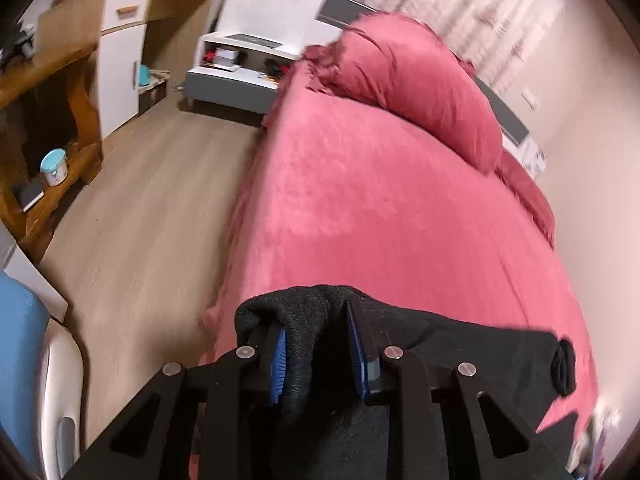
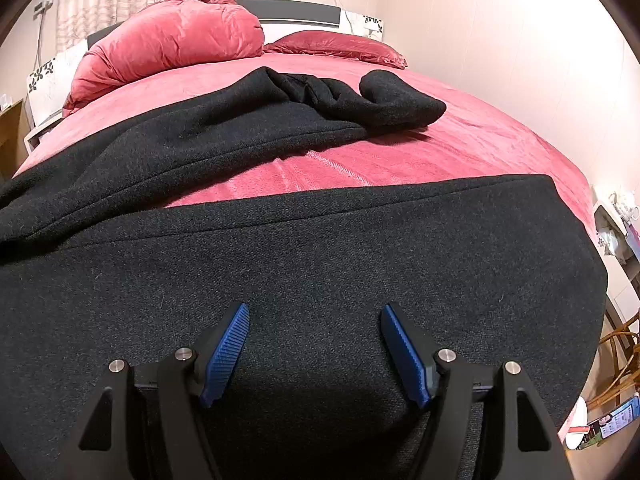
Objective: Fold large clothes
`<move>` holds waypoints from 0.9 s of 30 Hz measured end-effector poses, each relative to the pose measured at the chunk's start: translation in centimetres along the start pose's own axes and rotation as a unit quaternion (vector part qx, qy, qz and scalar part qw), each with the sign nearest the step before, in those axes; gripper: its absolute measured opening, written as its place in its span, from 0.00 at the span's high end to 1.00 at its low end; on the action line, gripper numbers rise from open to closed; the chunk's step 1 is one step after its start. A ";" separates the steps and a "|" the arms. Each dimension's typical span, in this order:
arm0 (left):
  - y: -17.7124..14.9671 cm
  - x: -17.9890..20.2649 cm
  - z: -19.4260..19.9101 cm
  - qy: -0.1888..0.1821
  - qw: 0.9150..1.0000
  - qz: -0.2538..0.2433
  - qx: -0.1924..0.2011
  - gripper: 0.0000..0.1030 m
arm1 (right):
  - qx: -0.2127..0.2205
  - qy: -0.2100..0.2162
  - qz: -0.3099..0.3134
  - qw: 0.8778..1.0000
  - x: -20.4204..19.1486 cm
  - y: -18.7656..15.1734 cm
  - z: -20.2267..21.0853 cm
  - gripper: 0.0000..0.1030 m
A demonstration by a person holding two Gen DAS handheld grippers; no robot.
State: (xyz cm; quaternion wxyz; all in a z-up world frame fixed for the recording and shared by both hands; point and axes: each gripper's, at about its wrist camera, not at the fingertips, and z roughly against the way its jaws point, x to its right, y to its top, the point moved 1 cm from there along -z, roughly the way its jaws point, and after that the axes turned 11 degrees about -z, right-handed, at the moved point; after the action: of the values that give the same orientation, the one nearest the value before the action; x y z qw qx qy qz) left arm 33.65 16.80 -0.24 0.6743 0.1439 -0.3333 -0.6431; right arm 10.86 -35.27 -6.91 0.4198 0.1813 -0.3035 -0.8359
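Note:
A large black wool coat [image 2: 320, 256] lies spread on the red bed [image 2: 460, 148]. One sleeve [image 2: 384, 100] stretches toward the pillows. My right gripper [image 2: 314, 320] is open, its blue pads [image 2: 224, 356] wide apart just above the coat's flat panel, holding nothing. My left gripper [image 1: 318, 336] is shut on a bunched fold of the coat [image 1: 308, 320] at the bed's left edge, with cloth packed between its blue pads [image 1: 280, 364]. The rest of the coat [image 1: 480, 344] trails to the right in the left wrist view.
A rolled red duvet [image 2: 168, 40] and a flat red pillow [image 2: 336, 46] lie at the headboard. Left of the bed are wood floor [image 1: 140, 220], a white nightstand [image 1: 236, 68], a wooden desk [image 1: 52, 80] and a blue chair [image 1: 20, 360]. A rattan chair [image 2: 616, 364] stands at the right.

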 end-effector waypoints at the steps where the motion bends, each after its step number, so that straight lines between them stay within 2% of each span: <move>1: 0.2 -0.6 -1.1 0.007 1.000 0.006 -0.007 0.74 | 0.000 -0.001 0.001 1.000 0.0 0.0 0.0 0.32; 3: -0.6 -1.4 -3.9 0.024 0.999 0.008 -0.030 0.71 | 0.001 -0.004 0.003 1.000 -0.1 0.0 0.0 0.32; 6: -2.9 -1.8 -7.6 0.061 0.993 0.008 -0.097 0.58 | 0.002 -0.005 0.004 1.000 -0.1 0.0 0.1 0.32; 8: -3.3 -2.3 -6.8 0.049 0.995 0.025 -0.077 0.53 | 0.001 -0.004 0.003 1.000 -0.1 0.0 0.1 0.32; 9: -3.2 -2.6 -5.7 0.046 0.996 0.041 -0.065 0.40 | 0.001 -0.004 0.002 1.000 -0.1 0.1 0.1 0.32; 11: -3.1 -3.5 -3.3 0.086 0.993 0.060 -0.045 0.24 | 0.001 -0.003 0.002 1.000 0.0 0.1 0.1 0.32; 13: -3.2 -4.3 0.4 0.124 0.989 0.084 0.013 0.21 | 0.001 -0.003 0.002 1.000 -0.1 0.1 0.1 0.32; 14: -3.5 -4.5 2.1 0.132 0.986 0.096 0.035 0.17 | 0.002 -0.004 0.003 1.000 -0.1 0.1 0.1 0.32; 16: -4.5 -3.8 4.3 0.129 0.984 0.106 0.066 0.15 | 0.003 -0.005 0.003 1.000 -0.1 0.1 0.1 0.32; 18: -6.0 -1.5 5.3 0.103 0.988 0.085 0.072 0.11 | 0.004 -0.006 0.004 1.000 -0.1 0.1 0.1 0.32; 21: -9.9 4.8 4.3 0.058 0.998 0.013 0.036 0.08 | 0.004 -0.006 0.004 1.000 -0.1 0.1 0.1 0.32; 23: -12.1 8.2 3.0 0.036 0.999 -0.038 0.007 0.08 | 0.004 -0.004 0.002 1.000 -0.1 0.1 0.1 0.32; 25: -14.1 11.5 0.9 0.040 0.995 -0.092 -0.022 0.08 | 0.003 0.000 -0.002 1.000 0.1 0.1 0.1 0.32; 26: -15.0 12.7 -0.3 0.056 0.991 -0.119 -0.028 0.03 | 0.002 0.002 -0.003 1.000 0.1 0.1 0.1 0.32; 27: -16.3 13.9 -1.6 0.087 0.982 -0.166 -0.029 0.00 | -0.001 0.005 -0.006 1.000 0.3 0.2 0.0 0.32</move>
State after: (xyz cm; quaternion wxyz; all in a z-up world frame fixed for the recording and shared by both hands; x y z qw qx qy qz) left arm 21.42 0.85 -7.93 0.5884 0.2333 -0.2256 -0.7406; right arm 10.81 -35.55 -6.80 0.4166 0.1874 -0.2997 -0.8375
